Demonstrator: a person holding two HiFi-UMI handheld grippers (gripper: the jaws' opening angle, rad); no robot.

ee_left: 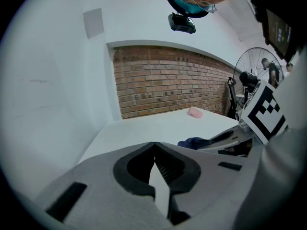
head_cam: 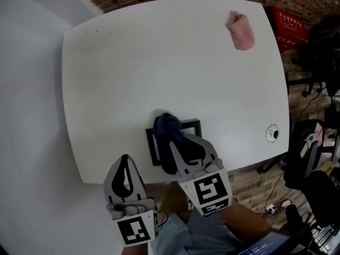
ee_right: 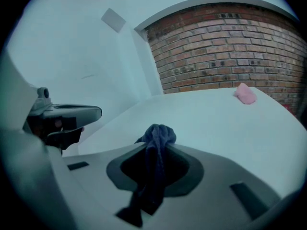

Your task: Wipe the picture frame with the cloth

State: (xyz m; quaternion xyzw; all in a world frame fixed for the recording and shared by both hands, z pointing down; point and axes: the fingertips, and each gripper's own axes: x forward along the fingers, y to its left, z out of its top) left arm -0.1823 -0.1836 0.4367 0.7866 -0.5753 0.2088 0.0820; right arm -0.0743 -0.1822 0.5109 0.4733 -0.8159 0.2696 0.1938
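**A:** Left hand-held gripper [head_cam: 125,161] sat nearest, low, off the tabletop's [head_cam: 159,62] near edge. Its jaws were together with nothing in them.

**B:** And the right?

**A:** Right hand-held gripper [head_cam: 175,145] was clamped on the dark blue cloth [head_cam: 166,125], which bunched past the tips over the black picture frame [head_cam: 190,124]. The frame lay flat, close to that near edge. Couldn't tell if the cloth touched it.

**B:** Risk?

**A:** Nothing braced the frame — a firm stroke toward the person would likely slide it off the edge. The cloth looked pinched by a thin fold — drag could pull it free.

**B:** The pink wad [head_cam: 241,31]?

**A:** Far corner, well apart. No concern.
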